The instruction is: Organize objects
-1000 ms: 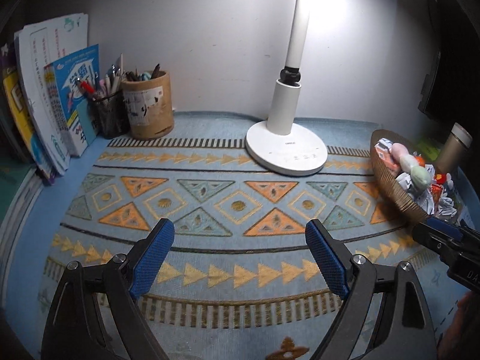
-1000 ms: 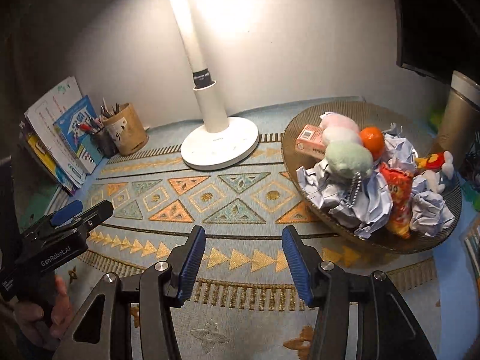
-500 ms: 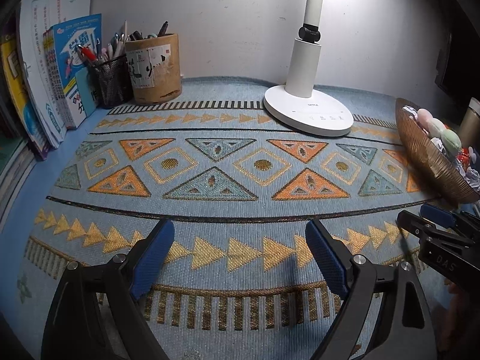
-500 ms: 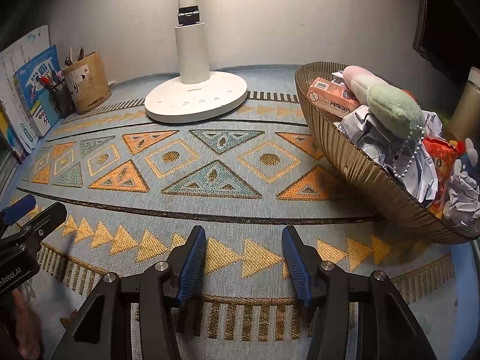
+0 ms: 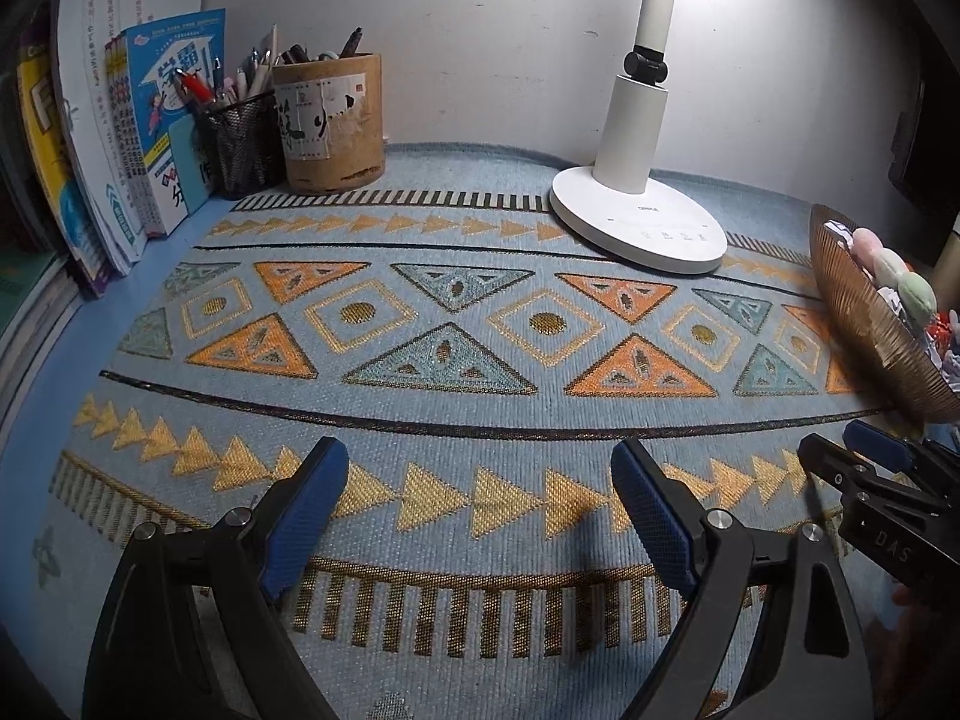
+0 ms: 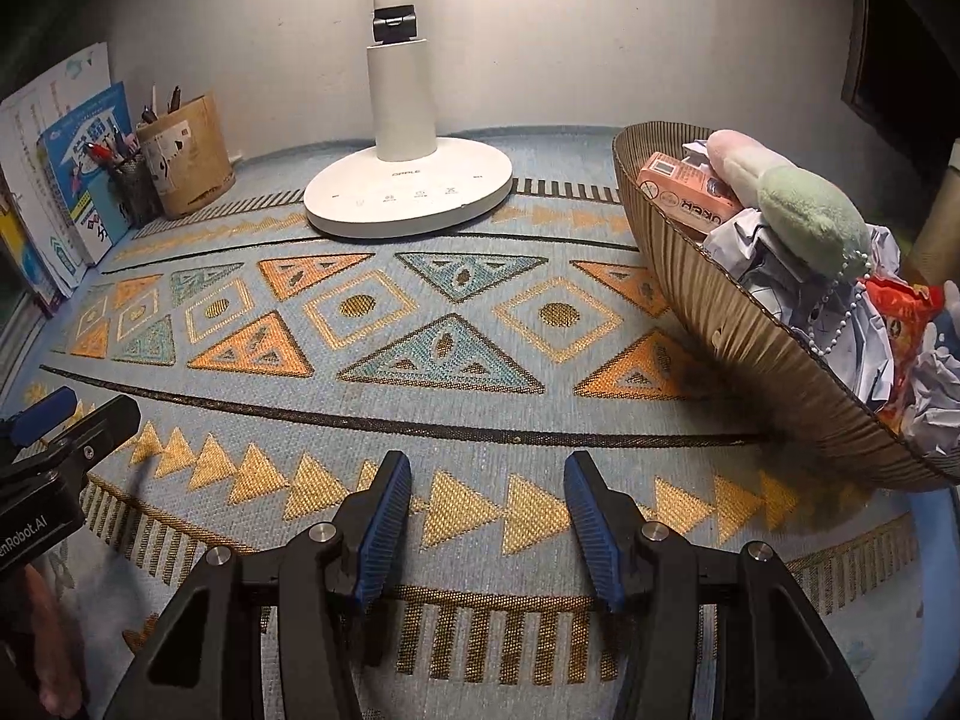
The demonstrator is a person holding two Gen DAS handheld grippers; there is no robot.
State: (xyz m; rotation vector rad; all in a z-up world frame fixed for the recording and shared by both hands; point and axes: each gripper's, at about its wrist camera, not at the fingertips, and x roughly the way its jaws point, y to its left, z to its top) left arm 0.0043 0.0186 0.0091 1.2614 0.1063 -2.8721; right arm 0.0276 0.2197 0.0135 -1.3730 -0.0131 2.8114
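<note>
we hold left gripper (image 5: 480,504) wide, empty, low over mat (image 5: 456,312) | right gripper (image 6: 487,510) parted, empty | bowl (image 6: 738,336) of plush, box, crumpled paper sits right of lamp (image 6: 408,192)

The white lamp base (image 6: 408,195) carries the brand "OPPLE" in small grey letters. The left claw (image 6: 36,480), seen at the right wrist view's edge, bears "enRobot.AI", cut off by the frame. The right claw (image 5: 882,510) shows "DAS". An orange box (image 6: 684,192) in the bowl (image 6: 720,324) has lettering too skewed to read
</note>
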